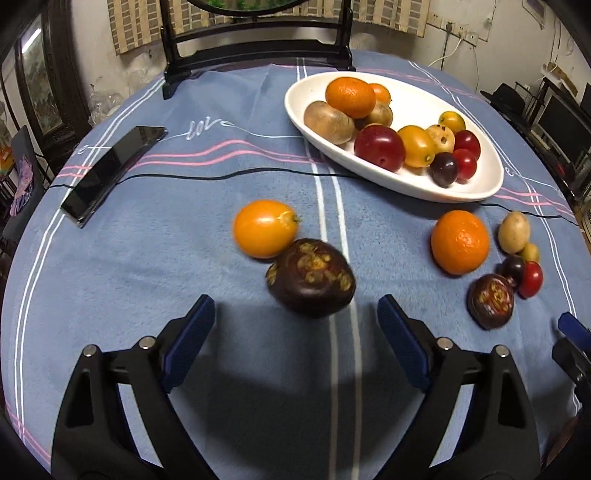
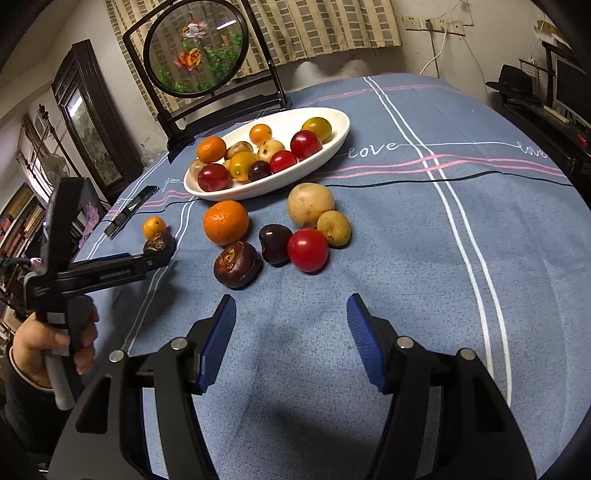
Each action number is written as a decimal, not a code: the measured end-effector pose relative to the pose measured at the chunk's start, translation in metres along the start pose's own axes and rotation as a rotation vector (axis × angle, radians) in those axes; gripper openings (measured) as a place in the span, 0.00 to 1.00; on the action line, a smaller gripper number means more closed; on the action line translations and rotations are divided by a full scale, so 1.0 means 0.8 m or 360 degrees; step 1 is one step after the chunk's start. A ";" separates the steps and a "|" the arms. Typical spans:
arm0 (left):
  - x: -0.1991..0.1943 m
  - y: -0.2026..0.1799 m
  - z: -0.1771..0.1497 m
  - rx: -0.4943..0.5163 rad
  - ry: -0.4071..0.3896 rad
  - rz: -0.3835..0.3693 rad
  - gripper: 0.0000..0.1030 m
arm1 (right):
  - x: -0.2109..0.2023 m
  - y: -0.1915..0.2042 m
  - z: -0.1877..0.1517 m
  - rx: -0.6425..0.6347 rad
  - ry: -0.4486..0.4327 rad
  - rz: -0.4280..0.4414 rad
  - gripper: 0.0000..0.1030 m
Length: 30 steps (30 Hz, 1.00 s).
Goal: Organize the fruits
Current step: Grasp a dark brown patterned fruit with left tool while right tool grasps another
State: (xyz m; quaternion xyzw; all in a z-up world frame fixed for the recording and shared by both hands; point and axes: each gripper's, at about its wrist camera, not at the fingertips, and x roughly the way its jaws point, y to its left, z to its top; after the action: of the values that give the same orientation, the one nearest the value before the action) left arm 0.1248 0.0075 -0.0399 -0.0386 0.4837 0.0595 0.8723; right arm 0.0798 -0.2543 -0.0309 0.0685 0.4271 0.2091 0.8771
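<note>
Blue striped tablecloth (image 2: 406,240); curtained wall (image 2: 314,26).

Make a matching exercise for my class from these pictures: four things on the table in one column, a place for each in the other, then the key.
Things
1. phone
2. red tomato
3. black cable
4. small orange fruit

Places
A. touching the dark fruit ahead of the left gripper
B. running under the white dish
C. far left on the cloth
D. in the loose pile beside the potato

Pairs: 1-C, 2-D, 3-B, 4-A

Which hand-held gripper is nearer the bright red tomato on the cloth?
Right hand-held gripper: red tomato lies just ahead. Left hand-held gripper sits farther off, by another dark fruit.
</note>
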 end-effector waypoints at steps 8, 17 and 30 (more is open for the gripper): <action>0.010 -0.007 0.010 0.0043 -0.0007 0.0022 0.52 | 0.007 -0.002 0.005 -0.0010 0.0036 0.0006 0.61; -0.015 0.001 -0.004 0.0089 -0.0038 -0.0103 0.48 | 0.026 0.041 0.013 -0.0181 0.0126 0.0023 0.61; -0.037 0.033 -0.012 0.0029 -0.0072 -0.0163 0.48 | 0.106 0.102 0.030 -0.0402 0.0304 -0.0230 0.61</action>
State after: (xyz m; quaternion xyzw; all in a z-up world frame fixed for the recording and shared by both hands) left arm 0.0975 0.0307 -0.0203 -0.0541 0.4617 0.0111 0.8853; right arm 0.1192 -0.1430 -0.0525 -0.0932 0.4826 0.2031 0.8468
